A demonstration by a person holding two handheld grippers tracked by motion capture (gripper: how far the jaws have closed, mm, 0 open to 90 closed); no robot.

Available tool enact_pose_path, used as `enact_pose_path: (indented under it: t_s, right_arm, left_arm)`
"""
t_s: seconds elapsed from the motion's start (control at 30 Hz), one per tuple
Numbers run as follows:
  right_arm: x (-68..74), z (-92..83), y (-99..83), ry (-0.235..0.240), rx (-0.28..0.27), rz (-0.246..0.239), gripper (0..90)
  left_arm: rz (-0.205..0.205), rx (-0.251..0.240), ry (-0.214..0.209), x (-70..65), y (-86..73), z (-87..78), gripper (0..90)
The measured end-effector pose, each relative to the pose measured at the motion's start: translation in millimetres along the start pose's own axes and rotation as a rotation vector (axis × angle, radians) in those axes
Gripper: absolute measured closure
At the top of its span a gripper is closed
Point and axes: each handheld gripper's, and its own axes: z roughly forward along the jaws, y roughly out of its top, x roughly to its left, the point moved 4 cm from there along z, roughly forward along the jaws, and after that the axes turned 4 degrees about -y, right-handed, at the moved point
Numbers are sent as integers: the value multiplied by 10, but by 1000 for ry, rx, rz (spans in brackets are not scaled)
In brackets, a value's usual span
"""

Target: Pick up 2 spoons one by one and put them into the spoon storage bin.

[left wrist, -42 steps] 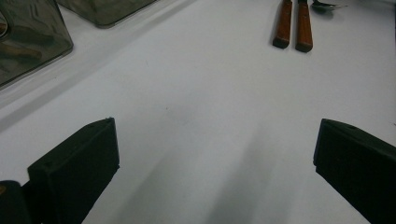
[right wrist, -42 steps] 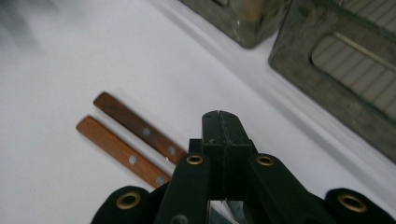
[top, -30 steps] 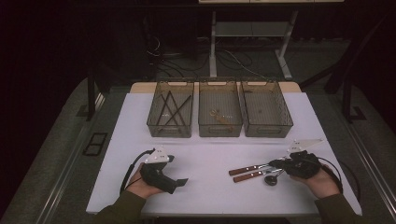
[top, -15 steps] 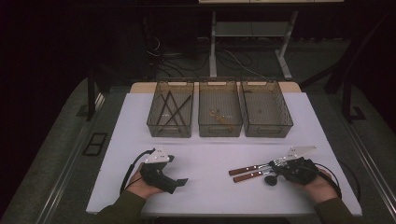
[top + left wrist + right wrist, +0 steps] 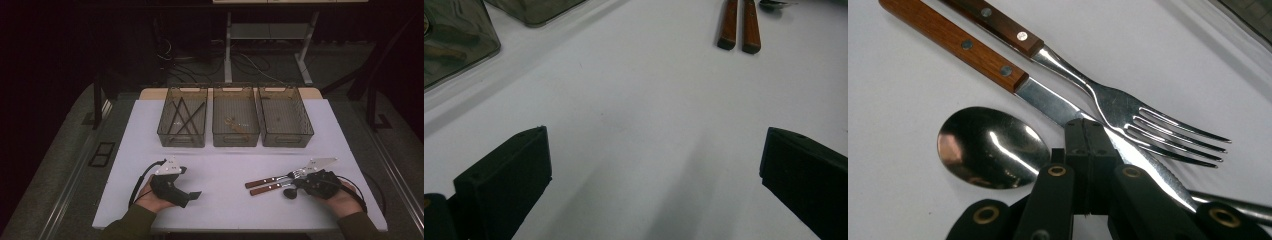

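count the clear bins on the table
3, in a row at the table's far side: left bin with dark sticks, middle bin with small pieces, right bin nearly bare.

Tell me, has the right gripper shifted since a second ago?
Yes, slightly. The right gripper has edged toward the table's near edge, away from the right-hand bin, jaws shut at the cutlery.

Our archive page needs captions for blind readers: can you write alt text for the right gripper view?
The shut black hand-held gripper rests over a wooden-handled steel knife on a white table. A wooden-handled steel fork lies against the knife's far side, and a shiny steel spoon bowl sits left of the jaws.
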Motion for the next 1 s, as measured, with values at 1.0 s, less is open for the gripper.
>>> enact_pose_path:
  t_s: [1.0]
  right_arm:
    - [89, -142, -162, 32, 20, 4, 900]
  left_arm:
    - [2, 6, -2, 0, -4, 12, 0]
